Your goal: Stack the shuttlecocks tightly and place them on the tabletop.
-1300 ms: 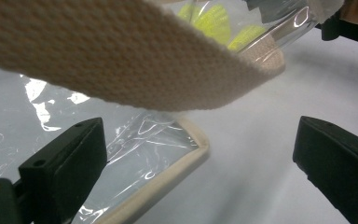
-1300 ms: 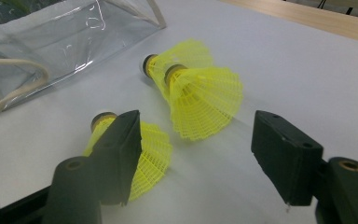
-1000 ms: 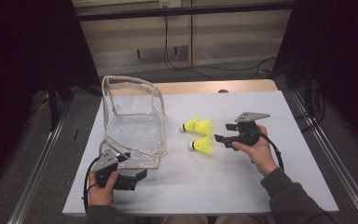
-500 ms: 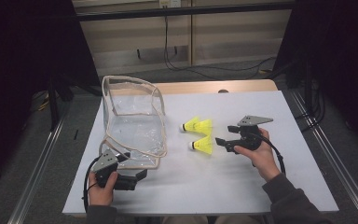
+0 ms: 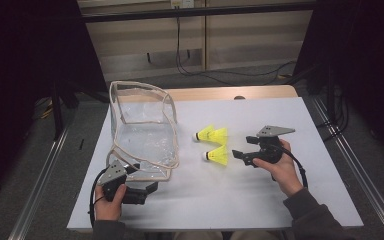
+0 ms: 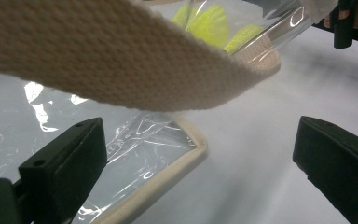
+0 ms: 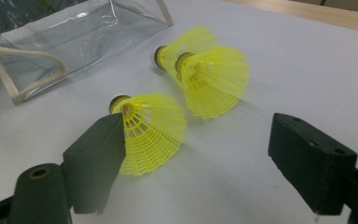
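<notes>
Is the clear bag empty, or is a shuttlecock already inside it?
Empty: the clear bag holds nothing, and the shuttlecocks lie outside it on the table.

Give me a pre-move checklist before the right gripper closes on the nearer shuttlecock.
1. Right gripper jaws open: ok.
2. Nearer shuttlecock lies between the jaws: not ok, its skirt is by the left jaw, off centre.
3. Stacked shuttlecocks clear of the jaws: ok.
4. Left gripper open at the clear bag: ok.
5. Bag's webbing rim gripped: not ok, it is above the jaws.
6. Bag mouth wide enough: cannot tell.
</notes>
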Motion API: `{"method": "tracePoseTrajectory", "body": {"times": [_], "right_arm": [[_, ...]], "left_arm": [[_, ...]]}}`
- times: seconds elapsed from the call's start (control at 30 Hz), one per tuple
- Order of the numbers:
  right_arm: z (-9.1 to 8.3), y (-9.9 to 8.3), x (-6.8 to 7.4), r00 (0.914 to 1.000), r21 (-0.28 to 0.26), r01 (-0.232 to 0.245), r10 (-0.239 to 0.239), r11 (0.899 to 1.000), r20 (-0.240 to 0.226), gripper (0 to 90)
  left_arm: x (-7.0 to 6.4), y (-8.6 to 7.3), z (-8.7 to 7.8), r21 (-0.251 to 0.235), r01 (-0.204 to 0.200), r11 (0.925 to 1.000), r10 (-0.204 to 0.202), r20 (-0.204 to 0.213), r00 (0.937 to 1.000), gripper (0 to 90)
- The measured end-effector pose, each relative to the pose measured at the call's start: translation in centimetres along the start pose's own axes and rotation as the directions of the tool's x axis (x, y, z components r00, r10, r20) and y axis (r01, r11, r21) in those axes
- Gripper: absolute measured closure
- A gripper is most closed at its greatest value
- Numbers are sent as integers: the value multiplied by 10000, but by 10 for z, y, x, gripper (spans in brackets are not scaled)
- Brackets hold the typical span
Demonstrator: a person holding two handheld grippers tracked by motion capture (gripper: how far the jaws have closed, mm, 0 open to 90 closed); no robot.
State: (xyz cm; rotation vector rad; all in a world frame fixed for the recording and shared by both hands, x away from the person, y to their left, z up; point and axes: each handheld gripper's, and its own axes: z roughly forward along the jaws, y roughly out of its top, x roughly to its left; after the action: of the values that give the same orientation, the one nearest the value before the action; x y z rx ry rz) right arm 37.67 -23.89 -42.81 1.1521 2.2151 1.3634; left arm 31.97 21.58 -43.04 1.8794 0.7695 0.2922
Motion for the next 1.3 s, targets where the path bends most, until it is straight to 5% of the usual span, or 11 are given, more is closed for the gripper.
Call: {"method": "tracePoseTrajectory", "body": {"times": [0.37, 1.3], "right_arm": [[2, -2, 3, 9985, 33, -232, 233, 9997, -503, 155], [11, -5, 18, 9954, 132, 219, -206, 9997, -931, 117]], "left_arm": [[0, 0, 1, -14, 31, 10000, -31, 7, 10000, 27], [0, -1, 2, -21, 147, 9999, -146, 61, 9999, 27]]}}
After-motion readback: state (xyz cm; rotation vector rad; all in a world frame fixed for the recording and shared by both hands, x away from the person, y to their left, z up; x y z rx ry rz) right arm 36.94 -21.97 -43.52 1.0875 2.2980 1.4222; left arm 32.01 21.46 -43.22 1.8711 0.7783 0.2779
